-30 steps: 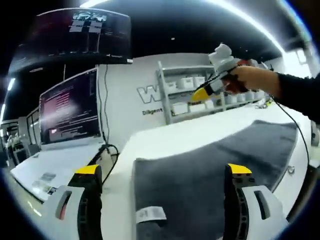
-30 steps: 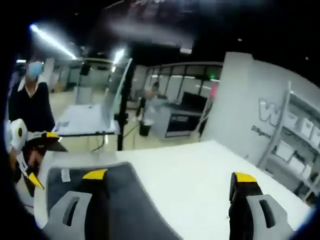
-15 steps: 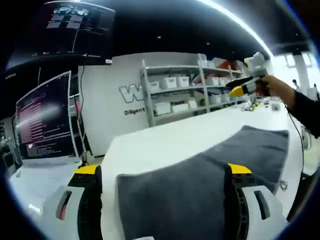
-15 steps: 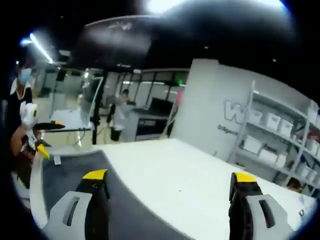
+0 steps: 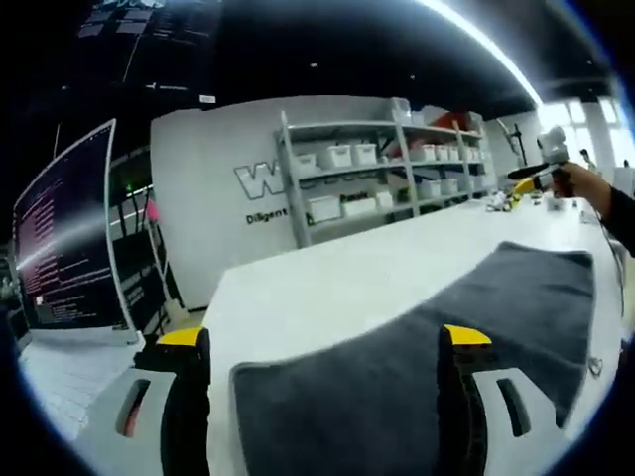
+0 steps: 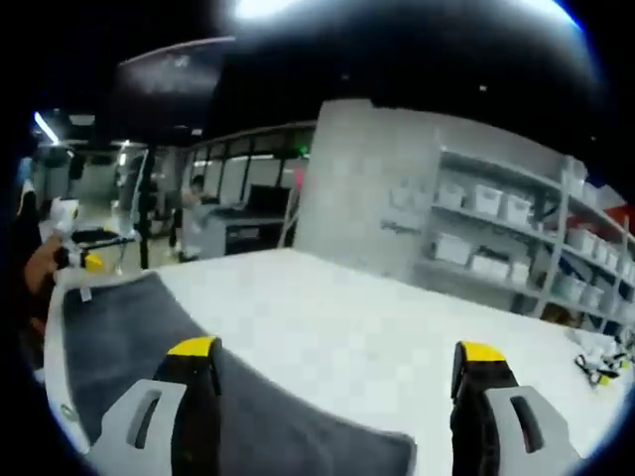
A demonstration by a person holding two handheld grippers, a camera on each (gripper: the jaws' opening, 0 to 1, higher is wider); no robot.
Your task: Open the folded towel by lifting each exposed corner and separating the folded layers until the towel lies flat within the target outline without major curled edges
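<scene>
A dark grey towel [image 5: 476, 317] lies spread on the white table [image 5: 327, 278] and reaches from between my left gripper's jaws to the far right. My left gripper [image 5: 323, 337] hovers over the towel's near edge, open, with nothing gripped. In the right gripper view the towel [image 6: 119, 327] lies at the left, a small white tag at its far corner. My right gripper [image 6: 337, 349] is open over the towel's edge and the bare table. A hand holds each gripper at the far end of the other's view: the right gripper [image 5: 541, 171], the left gripper [image 6: 77, 246].
Metal shelves [image 5: 377, 174] with white bins line the back wall. A dark monitor [image 5: 60, 248] stands at the left. Small yellow-and-black items [image 6: 595, 362] lie near the table's right end. A person [image 6: 193, 203] stands at desks in the background.
Both views have swung round with the hands. In the left gripper view the right gripper has moved off to the far right. Both grippers stay open and the towel stays flat.
</scene>
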